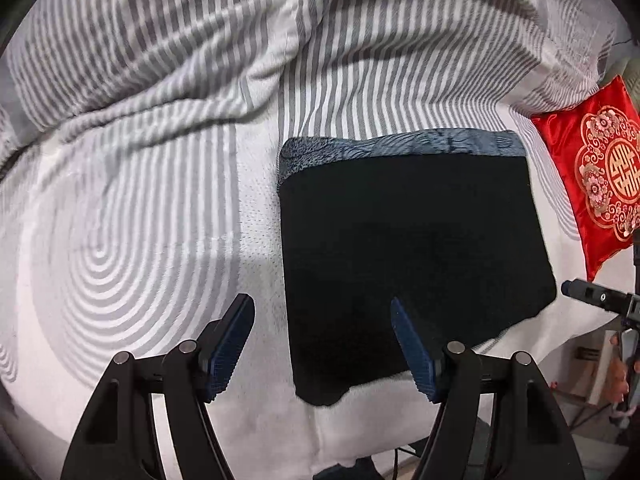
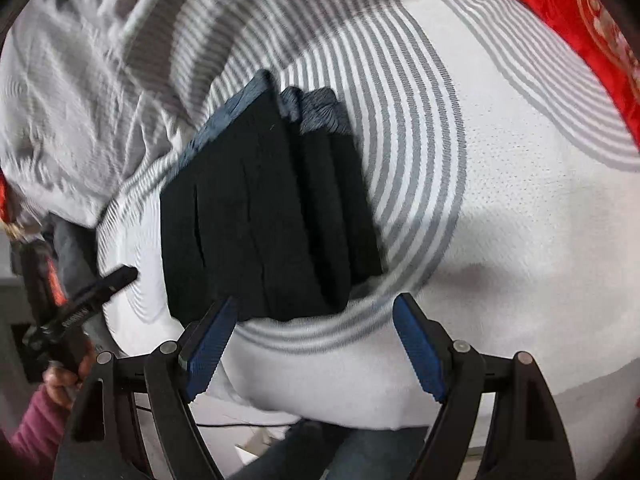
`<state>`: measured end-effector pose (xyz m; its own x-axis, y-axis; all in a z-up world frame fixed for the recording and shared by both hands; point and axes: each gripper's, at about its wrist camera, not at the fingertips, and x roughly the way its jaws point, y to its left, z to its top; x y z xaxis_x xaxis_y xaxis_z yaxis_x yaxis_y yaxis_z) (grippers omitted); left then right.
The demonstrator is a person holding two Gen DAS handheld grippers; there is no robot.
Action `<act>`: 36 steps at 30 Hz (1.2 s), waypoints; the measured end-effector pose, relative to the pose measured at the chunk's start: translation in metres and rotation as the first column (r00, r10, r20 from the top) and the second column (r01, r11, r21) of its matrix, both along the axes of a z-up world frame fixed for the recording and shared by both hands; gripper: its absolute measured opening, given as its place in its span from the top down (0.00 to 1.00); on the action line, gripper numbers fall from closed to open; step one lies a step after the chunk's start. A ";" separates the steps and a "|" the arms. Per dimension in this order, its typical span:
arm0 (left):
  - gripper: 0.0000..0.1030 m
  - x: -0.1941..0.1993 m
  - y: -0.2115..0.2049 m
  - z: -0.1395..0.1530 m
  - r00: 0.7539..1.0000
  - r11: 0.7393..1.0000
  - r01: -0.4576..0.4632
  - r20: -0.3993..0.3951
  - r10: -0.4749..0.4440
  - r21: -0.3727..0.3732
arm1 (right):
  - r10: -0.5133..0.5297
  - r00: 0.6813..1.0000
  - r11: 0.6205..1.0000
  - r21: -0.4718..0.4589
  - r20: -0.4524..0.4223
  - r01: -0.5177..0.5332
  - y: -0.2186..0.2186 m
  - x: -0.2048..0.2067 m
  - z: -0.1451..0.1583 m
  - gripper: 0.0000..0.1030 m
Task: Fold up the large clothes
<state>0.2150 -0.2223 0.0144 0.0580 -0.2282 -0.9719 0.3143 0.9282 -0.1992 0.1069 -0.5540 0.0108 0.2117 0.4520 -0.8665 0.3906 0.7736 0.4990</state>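
A black garment (image 1: 412, 248) with a blue-grey fleecy band along its far edge lies folded into a flat rectangle on the white mattress (image 1: 140, 240). My left gripper (image 1: 322, 308) is open and empty, hovering over the garment's near left edge. In the right wrist view the same folded garment (image 2: 264, 224) shows stacked layers on its right side. My right gripper (image 2: 314, 306) is open and empty, just in front of the garment's near edge. The right gripper's tip also shows in the left wrist view (image 1: 588, 294), and the left gripper in the right wrist view (image 2: 108, 284).
A rumpled grey-and-white striped duvet (image 1: 200, 40) lies behind the garment. A red embroidered cushion (image 1: 600, 168) sits at the right. The mattress front edge (image 2: 340, 412) drops to the floor near me. A hand in a pink sleeve (image 2: 52, 392) holds the left gripper.
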 end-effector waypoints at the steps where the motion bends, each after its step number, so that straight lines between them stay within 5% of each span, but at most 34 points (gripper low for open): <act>1: 0.30 0.004 0.000 -0.006 1.000 1.000 0.000 -0.012 0.000 -0.010 | -0.003 1.000 1.000 0.010 0.011 0.003 -0.004 0.004 -0.005 0.19; 8: 0.30 0.017 -0.004 -0.050 0.996 0.996 0.060 -0.059 -0.064 -0.060 | 0.063 0.995 0.993 0.090 0.073 -0.069 -0.023 0.035 -0.046 0.19; 16: 0.30 0.025 0.005 -0.065 0.991 0.985 0.034 -0.125 -0.056 -0.170 | 0.119 0.986 0.960 0.240 0.114 -0.143 -0.027 0.055 -0.077 0.19; 29: 0.30 0.036 0.003 -0.074 0.964 0.963 0.096 -0.216 -0.153 -0.253 | 0.131 0.981 0.937 0.305 0.142 -0.169 -0.036 0.052 -0.087 0.19; 36: 0.19 0.037 -0.011 -0.083 0.961 0.958 0.124 -0.211 -0.181 -0.259 | 0.188 0.965 0.904 0.354 0.180 -0.242 -0.021 0.072 -0.091 0.19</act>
<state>0.2515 -0.2336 -0.0686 -0.2147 -0.4453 -0.8693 0.3672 0.7879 -0.4943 0.1788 -0.5747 -0.0805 0.1783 0.7818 -0.5975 0.1419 0.5805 0.8018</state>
